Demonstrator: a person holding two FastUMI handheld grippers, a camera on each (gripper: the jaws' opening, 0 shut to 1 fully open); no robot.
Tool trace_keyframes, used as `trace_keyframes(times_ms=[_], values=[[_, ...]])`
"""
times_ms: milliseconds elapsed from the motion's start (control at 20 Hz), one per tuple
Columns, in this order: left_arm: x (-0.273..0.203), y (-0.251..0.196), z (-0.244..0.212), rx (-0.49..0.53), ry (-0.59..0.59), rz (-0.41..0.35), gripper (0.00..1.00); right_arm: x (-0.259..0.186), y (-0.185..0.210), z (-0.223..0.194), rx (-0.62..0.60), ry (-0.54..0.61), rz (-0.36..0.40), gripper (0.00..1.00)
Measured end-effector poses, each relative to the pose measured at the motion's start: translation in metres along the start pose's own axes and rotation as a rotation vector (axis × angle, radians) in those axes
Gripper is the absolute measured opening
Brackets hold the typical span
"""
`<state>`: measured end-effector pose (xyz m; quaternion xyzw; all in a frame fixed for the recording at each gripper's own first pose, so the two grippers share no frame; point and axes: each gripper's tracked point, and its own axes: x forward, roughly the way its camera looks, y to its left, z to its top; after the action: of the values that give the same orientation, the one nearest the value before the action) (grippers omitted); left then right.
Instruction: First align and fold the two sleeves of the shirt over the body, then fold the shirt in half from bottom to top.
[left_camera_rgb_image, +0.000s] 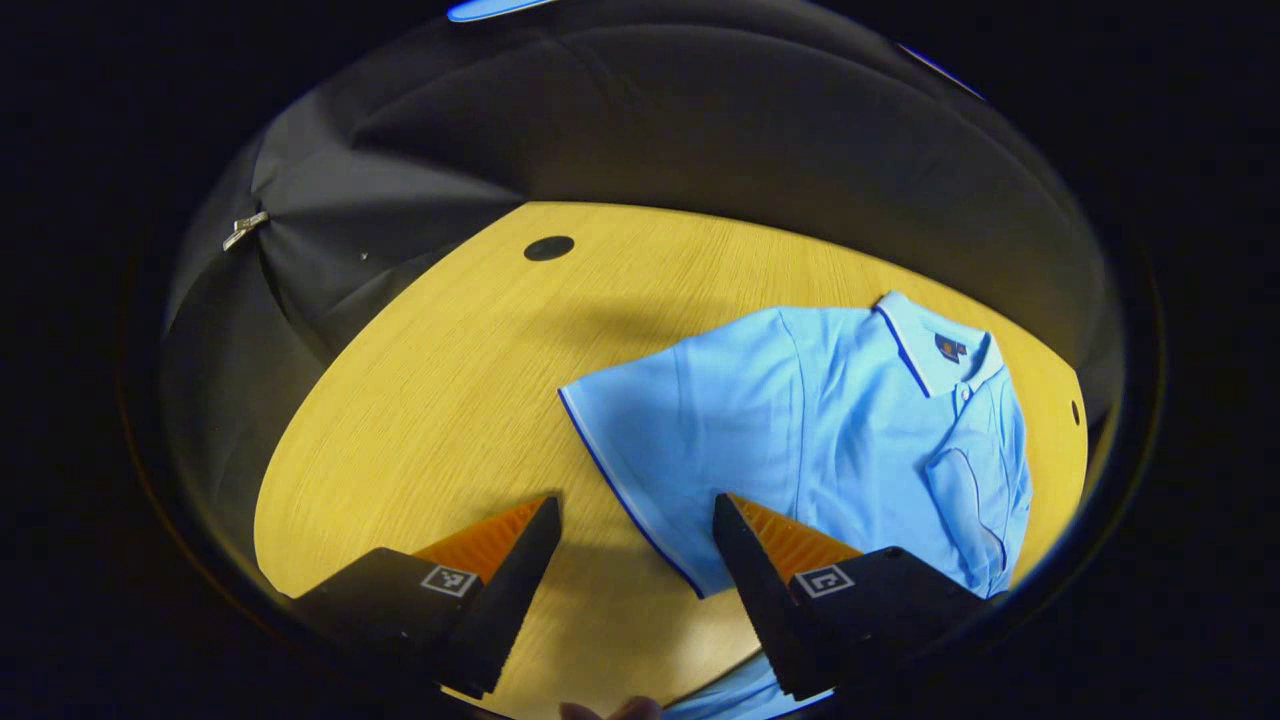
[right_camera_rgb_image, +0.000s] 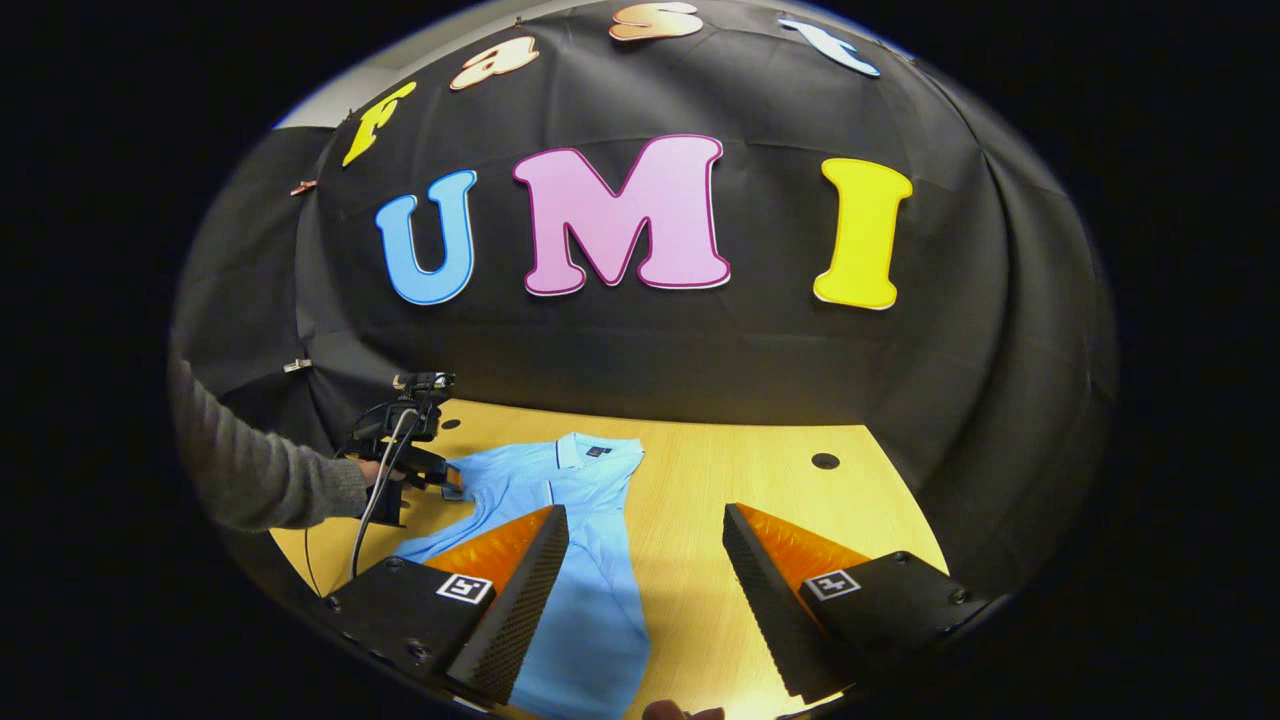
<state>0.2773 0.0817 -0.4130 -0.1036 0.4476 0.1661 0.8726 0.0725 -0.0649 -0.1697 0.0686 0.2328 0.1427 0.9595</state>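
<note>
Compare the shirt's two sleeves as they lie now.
The left sleeve is spread flat out on the table, its dark-trimmed hem plain to see; the right sleeve is already folded over the body. The left gripper hangs open at the left sleeve's hem; the right gripper hangs open, holding nothing. Both sleeves are light blue.

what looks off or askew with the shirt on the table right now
The light blue polo shirt lies skewed on the yellow wooden table. In the right gripper view its right side looks already folded over the body, while the left sleeve is spread flat. No damage or spills visible.
</note>
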Motion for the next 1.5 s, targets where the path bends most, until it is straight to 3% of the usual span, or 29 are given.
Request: trace_keyframes(times_ms=[150, 300, 350, 450, 550, 850, 1200, 1500], values=[[-0.003, -0.001, 0.0, -0.006, 0.014, -0.012, 0.98, -0.002, -0.005, -0.004, 0.013, 0.008, -0.006, 0.97], [-0.001, -0.008, -0.003, 0.0, 0.02, -0.021, 0.6, -0.003, -0.006, -0.01, 0.021, 0.023, 0.0, 0.97], [0.0, -0.011, -0.002, 0.001, 0.021, -0.035, 0.52, -0.004, -0.006, -0.011, 0.019, 0.023, 0.002, 0.97], [-0.002, -0.015, 0.0, 0.015, 0.02, -0.048, 0.16, -0.006, -0.007, -0.015, 0.012, 0.03, 0.005, 0.97], [-0.003, -0.018, 0.0, 0.024, 0.019, -0.067, 0.08, -0.008, -0.009, -0.019, 0.015, 0.042, 0.006, 0.97], [-0.01, -0.032, -0.001, 0.016, 0.022, -0.143, 0.06, -0.012, -0.016, -0.026, 0.031, 0.056, 0.002, 0.97], [-0.039, -0.067, 0.024, 0.018, -0.098, -0.247, 0.06, -0.015, -0.012, -0.031, 0.043, 0.066, 0.018, 0.96], [-0.078, -0.141, 0.033, 0.185, -0.199, -0.372, 0.06, -0.022, -0.019, -0.037, 0.058, 0.075, 0.001, 0.97]])
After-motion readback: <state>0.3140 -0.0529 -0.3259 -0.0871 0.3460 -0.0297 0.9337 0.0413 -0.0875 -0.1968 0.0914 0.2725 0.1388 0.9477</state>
